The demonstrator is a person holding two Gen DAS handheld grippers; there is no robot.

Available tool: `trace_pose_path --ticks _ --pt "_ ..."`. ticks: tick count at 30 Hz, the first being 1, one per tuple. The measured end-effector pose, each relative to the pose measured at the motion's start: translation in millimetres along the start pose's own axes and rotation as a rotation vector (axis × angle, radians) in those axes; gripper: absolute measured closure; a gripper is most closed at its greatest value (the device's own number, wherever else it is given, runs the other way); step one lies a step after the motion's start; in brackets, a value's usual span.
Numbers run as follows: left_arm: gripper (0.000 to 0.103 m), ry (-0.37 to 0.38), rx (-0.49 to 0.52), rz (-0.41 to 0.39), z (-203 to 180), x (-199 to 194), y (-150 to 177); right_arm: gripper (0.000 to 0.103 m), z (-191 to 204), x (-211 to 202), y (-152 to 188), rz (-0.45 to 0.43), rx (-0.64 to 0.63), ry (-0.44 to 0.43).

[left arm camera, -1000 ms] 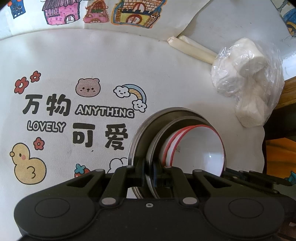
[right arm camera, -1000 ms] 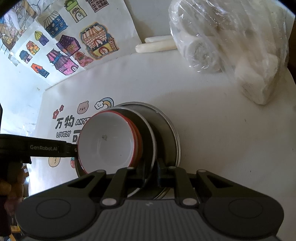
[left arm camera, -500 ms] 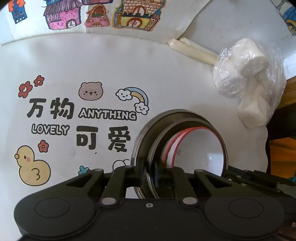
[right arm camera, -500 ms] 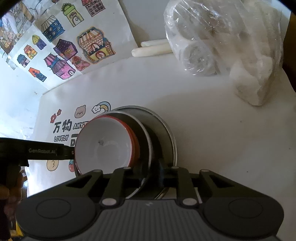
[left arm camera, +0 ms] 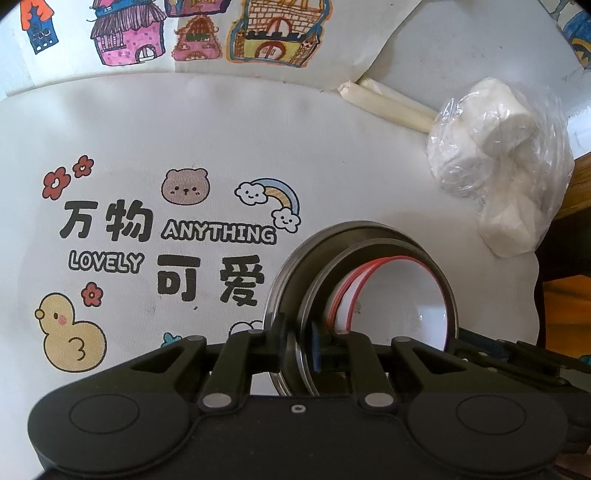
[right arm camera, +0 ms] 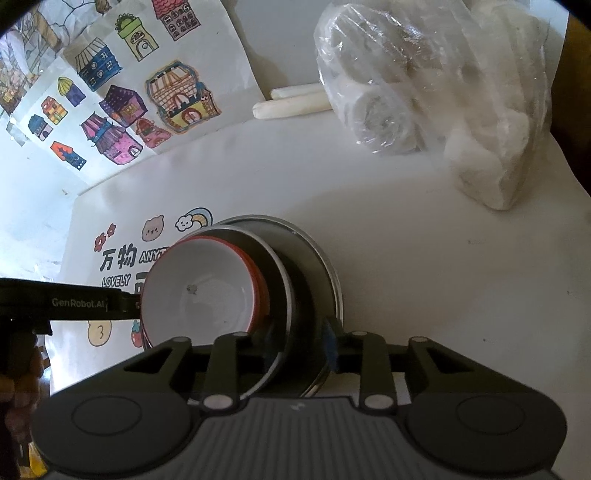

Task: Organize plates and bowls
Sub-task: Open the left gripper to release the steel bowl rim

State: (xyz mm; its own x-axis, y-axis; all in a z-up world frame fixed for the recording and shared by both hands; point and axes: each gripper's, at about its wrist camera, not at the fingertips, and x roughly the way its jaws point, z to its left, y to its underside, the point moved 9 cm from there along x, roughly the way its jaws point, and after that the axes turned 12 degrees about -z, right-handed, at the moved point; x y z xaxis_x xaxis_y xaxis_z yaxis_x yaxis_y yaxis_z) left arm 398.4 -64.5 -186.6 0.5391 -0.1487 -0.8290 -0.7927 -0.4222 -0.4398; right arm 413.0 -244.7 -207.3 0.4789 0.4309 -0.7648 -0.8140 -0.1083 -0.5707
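Note:
A stack of dishes sits on the printed white mat (left arm camera: 184, 166). A wide steel plate (left arm camera: 295, 266) carries a smaller steel plate (left arm camera: 332, 273), and two nested white bowls with red rims (left arm camera: 399, 295) lie in that. My left gripper (left arm camera: 300, 345) straddles the steel rims on one side. Its jaws are opening and a small gap shows at the blue pad. My right gripper (right arm camera: 303, 349) straddles the opposite rim of the steel plate (right arm camera: 317, 266). Its jaws are opening too, and its blue pad stands off the edge. The left gripper (right arm camera: 122, 304) also shows beside the white bowl (right arm camera: 199, 295).
A clear plastic bag of white rolls (left arm camera: 495, 162) lies at the back right, with two white sticks (left arm camera: 384, 103) beside it. A sheet of coloured house drawings (left arm camera: 221, 33) lies behind the mat. The table edge (left arm camera: 561, 251) drops off just right of the stack.
Both grippers' jaws have spread apart around the steel rims, the right more than the left. The stack and both hands have barely moved.

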Motion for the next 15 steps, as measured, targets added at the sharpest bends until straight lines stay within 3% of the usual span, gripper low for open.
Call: trace_pose_path --ticks 3,5,9,12,15 --pt "0.088 0.001 0.006 -0.005 0 0 0 0.07 1 -2 0 -0.007 -0.001 0.011" --pt "0.088 -0.002 0.013 -0.008 0 -1 0 0.054 -1 -4 -1 -0.016 -0.017 0.046" --pt "0.086 -0.013 0.03 -0.017 -2 -3 -1 0.05 -5 -9 -4 -0.033 0.013 0.037" --pt "0.061 -0.077 0.062 -0.037 2 -6 -4 0.05 -5 -10 -5 -0.039 0.0 0.044" --pt "0.049 -0.083 0.065 -0.065 7 -11 -8 0.049 -6 -10 -4 -0.042 0.006 0.045"
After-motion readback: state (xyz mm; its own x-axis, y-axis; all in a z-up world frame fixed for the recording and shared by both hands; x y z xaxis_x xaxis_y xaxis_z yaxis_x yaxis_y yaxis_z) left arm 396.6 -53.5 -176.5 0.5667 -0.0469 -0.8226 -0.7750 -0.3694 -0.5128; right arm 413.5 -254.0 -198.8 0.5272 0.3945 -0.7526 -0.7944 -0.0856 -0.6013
